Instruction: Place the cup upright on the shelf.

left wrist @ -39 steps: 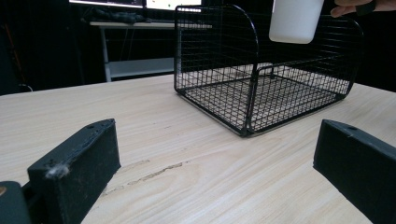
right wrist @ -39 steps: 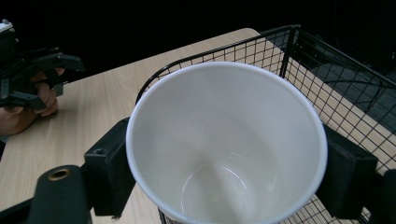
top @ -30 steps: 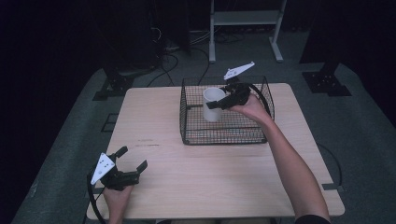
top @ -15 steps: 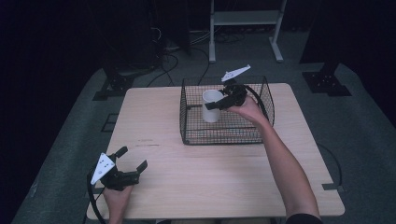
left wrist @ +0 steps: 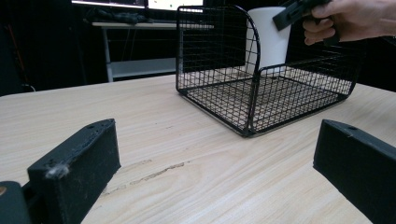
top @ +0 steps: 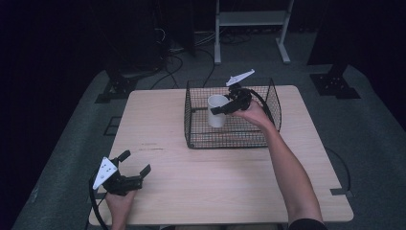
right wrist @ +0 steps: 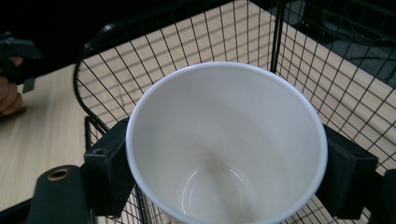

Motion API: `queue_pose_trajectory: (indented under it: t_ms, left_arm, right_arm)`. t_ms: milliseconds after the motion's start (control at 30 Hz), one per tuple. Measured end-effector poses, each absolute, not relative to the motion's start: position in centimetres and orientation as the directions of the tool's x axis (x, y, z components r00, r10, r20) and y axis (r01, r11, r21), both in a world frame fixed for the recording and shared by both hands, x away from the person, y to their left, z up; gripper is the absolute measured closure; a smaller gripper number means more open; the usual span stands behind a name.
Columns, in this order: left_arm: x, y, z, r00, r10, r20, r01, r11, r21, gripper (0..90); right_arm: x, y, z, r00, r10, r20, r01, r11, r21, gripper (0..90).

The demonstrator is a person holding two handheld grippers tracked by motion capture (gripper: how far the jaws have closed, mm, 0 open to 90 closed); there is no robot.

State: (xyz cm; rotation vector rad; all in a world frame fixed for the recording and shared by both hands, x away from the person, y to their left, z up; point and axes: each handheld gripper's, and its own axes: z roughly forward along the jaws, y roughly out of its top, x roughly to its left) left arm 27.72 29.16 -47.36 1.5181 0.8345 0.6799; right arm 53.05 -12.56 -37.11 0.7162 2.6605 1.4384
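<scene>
Right tool (top: 229, 106) clamps a white cup (top: 217, 110) upright inside the wire basket (top: 230, 139), upper centre. Left tool (top: 133, 165), jaws spread, rests on the counter (top: 215, 177), lower left.

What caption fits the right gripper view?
Right gripper clamps an empty white cup inside the black wire basket.

Black 2-jaw grippers (top: 136, 165) — white triangular plates, trailing cables — bare forearms.
</scene>
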Motion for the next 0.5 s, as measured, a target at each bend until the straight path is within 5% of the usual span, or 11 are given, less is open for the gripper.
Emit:
queue_pose_trajectory:
  t_ms: [500]
  left_arm:
    - [27.7,29.1,-47.4,0.570,0.820,-0.046,0.120,-0.028,0.992,0.0]
  right_arm:
    - [54.0,-13.1,-38.3,-0.875,0.441,0.198,0.418,0.482,0.770,18.8]
